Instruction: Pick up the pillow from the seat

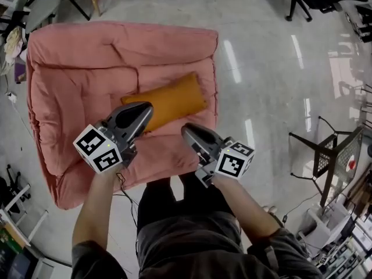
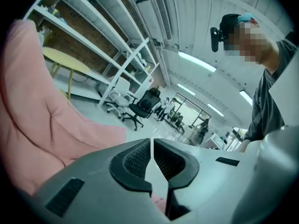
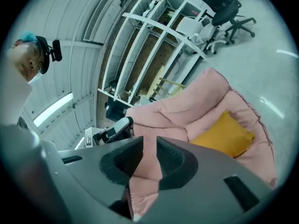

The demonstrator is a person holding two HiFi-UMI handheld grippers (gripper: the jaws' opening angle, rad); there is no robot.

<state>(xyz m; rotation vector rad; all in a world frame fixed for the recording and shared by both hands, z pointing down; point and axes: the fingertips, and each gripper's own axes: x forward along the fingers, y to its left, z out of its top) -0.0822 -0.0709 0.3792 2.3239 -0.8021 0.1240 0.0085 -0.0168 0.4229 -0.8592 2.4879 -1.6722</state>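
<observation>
Pillow: orange-yellow rectangular fabric pillow [image 1: 168,100] lies tilted near the middle of the pink padded floor seat [image 1: 75,86], below its backrest.
Left gripper [image 1: 145,108]: fingers clenched together and empty; its tip overlaps the pillow's lower-left end in the head view, contact unclear.
Right gripper [image 1: 187,130]: fingers opening, a narrow gap with nothing between them; held over the seat's front edge, near the pillow.

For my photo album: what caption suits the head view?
Orange pillow lies on the pink seat; left tongs shut and empty, right tongs opening with nothing between them.
</observation>
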